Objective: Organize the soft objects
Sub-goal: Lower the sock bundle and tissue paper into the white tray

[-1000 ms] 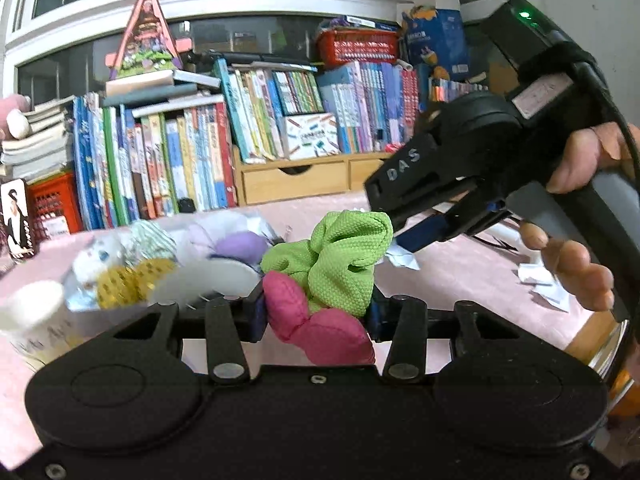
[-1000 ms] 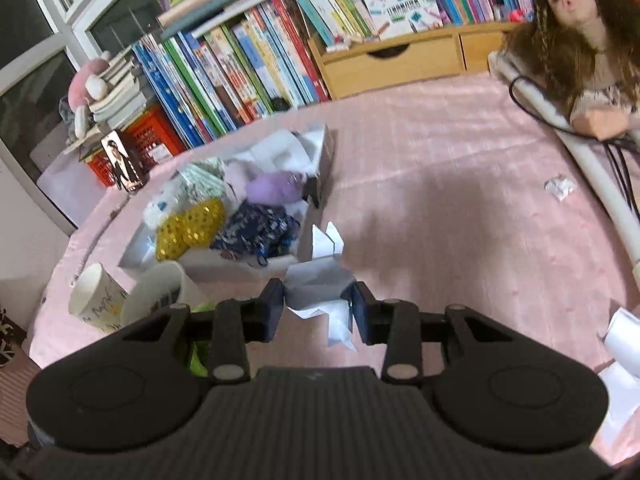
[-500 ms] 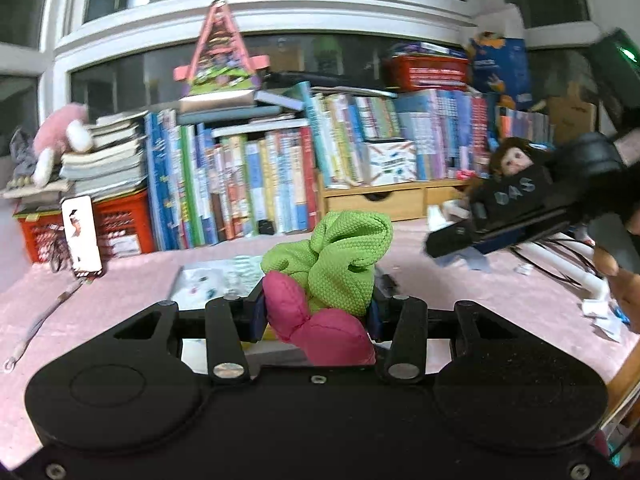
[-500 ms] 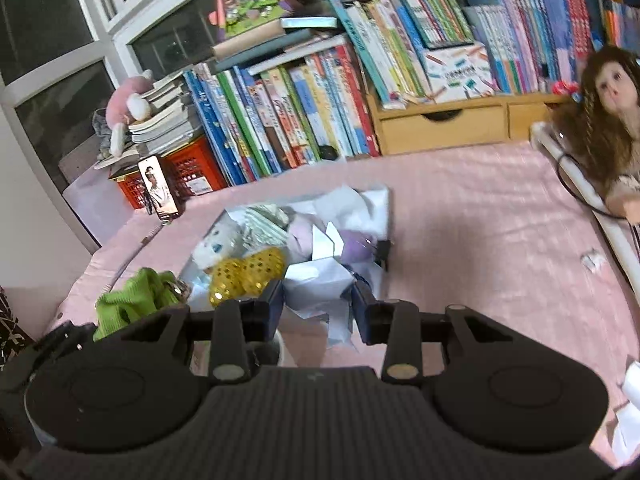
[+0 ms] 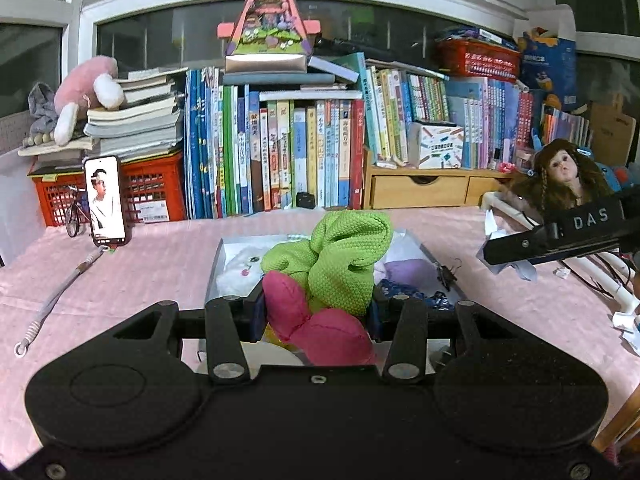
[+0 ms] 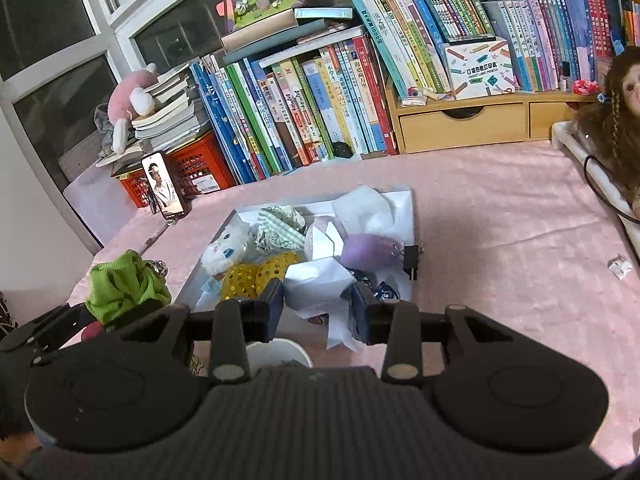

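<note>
Pink tablecloth (image 6: pixel 500 208); left jaws clamp green-pink toy (image 5: pixel 332 276), right jaws crumpled paper (image 6: pixel 318 284), hiding box (image 6: pixel 224 236).

Green-and-pink plush (image 5: pixel 332 276) above box (image 5: pixel 214 268)

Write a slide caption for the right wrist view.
Right gripper holds crumpled white paper above a tray of soft toys on a pink table.

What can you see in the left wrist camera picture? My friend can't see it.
The left gripper squeezes a soft toy, bumpy green on top and pink below, above a shallow box of other soft things on a pink tablecloth. Behind stand rows of books; a doll is at the right.
</note>
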Motion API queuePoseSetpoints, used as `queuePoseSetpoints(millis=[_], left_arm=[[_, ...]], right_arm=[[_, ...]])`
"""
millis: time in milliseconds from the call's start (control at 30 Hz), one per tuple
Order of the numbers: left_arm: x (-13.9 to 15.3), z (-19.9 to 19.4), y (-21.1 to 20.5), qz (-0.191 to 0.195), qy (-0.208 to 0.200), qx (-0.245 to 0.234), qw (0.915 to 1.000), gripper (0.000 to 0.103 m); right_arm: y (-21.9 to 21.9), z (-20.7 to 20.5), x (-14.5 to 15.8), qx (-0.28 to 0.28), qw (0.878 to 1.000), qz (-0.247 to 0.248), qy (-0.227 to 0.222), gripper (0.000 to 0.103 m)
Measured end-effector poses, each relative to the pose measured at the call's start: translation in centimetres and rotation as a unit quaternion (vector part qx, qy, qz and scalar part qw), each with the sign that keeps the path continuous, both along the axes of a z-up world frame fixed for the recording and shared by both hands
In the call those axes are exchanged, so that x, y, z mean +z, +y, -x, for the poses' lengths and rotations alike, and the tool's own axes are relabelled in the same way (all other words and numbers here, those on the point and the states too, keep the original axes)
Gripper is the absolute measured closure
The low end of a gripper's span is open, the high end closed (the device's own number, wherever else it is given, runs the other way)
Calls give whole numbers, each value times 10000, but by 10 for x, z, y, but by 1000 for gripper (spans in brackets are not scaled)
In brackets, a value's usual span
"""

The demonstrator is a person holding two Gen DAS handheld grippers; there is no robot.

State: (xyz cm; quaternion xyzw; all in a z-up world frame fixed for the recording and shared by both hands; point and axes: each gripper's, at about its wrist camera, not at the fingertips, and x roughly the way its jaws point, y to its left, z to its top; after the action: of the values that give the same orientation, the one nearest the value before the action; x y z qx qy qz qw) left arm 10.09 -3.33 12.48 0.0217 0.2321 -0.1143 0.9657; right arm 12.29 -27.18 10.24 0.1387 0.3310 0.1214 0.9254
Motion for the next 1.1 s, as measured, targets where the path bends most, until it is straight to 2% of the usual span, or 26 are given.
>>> queuePoseSetpoints(millis=[200,467,800,1100], left_arm=[[-1,-27,11,88,353,41,9993,60],[-2,-70,24,18,920,-2,9958,60],[-21,-141,44,9,1957,54,9806,59],[-39,-191,36,158,2373,-255,9710,59]], right_arm=[[7,-13,-3,25,10000,-22,53,60],[29,-40,-8,229,9993,146,259,59],[54,-86,-26,356,9961,478,658,59],[67,-117,-42,504,9918,704,937,58]])
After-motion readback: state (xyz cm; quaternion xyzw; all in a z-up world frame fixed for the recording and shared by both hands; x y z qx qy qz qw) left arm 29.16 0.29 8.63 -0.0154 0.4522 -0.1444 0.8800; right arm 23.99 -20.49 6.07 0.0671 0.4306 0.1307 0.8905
